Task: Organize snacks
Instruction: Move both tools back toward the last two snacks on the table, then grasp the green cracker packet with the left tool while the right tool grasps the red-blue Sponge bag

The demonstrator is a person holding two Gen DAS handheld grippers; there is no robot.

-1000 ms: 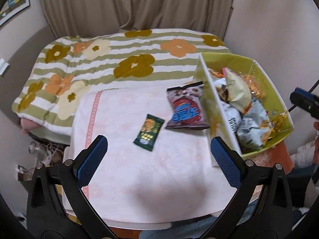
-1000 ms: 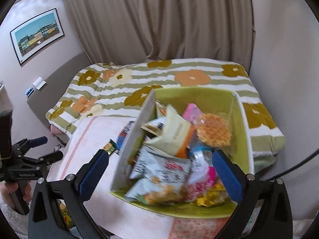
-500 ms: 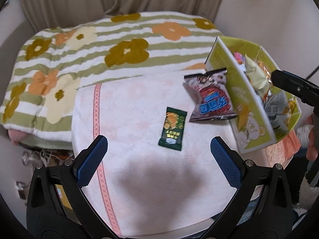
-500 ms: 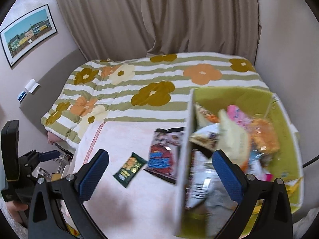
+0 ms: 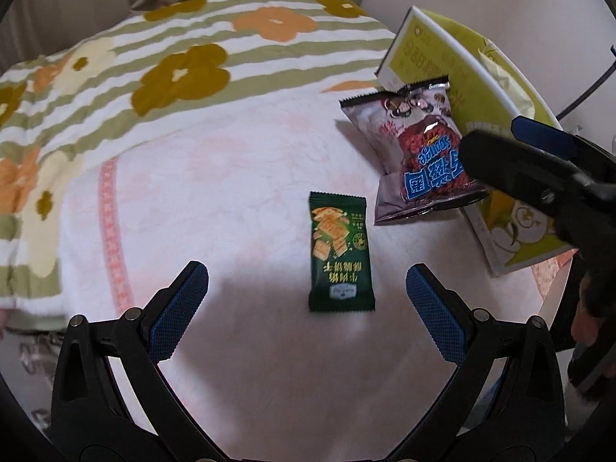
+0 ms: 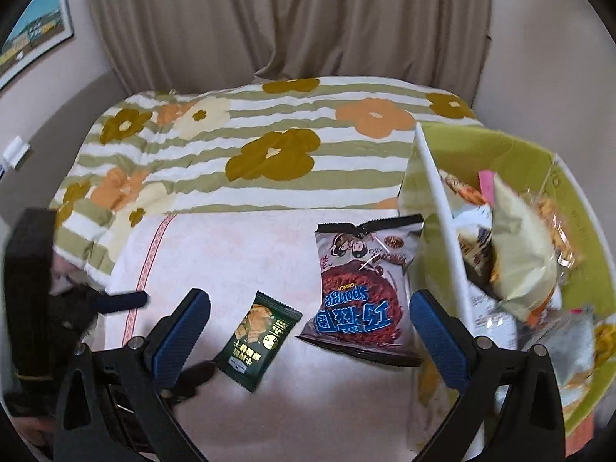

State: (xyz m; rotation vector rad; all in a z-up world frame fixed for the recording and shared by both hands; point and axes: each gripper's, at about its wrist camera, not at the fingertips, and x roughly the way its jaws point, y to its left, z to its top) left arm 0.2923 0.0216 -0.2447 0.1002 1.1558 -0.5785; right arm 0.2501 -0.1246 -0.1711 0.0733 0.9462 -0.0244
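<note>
A small dark green cracker packet [image 5: 340, 254] lies flat on the pink cloth-covered table [image 5: 215, 177]; it also shows in the right wrist view [image 6: 258, 340]. A larger grey and maroon snack bag [image 5: 417, 150] [image 6: 365, 288] lies beside the green box [image 5: 431, 50] [image 6: 500, 146], which holds several snack bags. My left gripper [image 5: 306, 313] is open and empty, just in front of the green packet. My right gripper [image 6: 310, 331] is open and empty, above both packets near the box wall.
A bed with a green-striped flowered blanket [image 6: 246, 142] lies behind the table. Curtains [image 6: 285, 19] hang at the back. The right gripper's body [image 5: 539, 177] reaches over the box in the left wrist view.
Both grippers moved closer to the table and the two loose packets. The right gripper swung left, away from over the box. Both stayed open.
</note>
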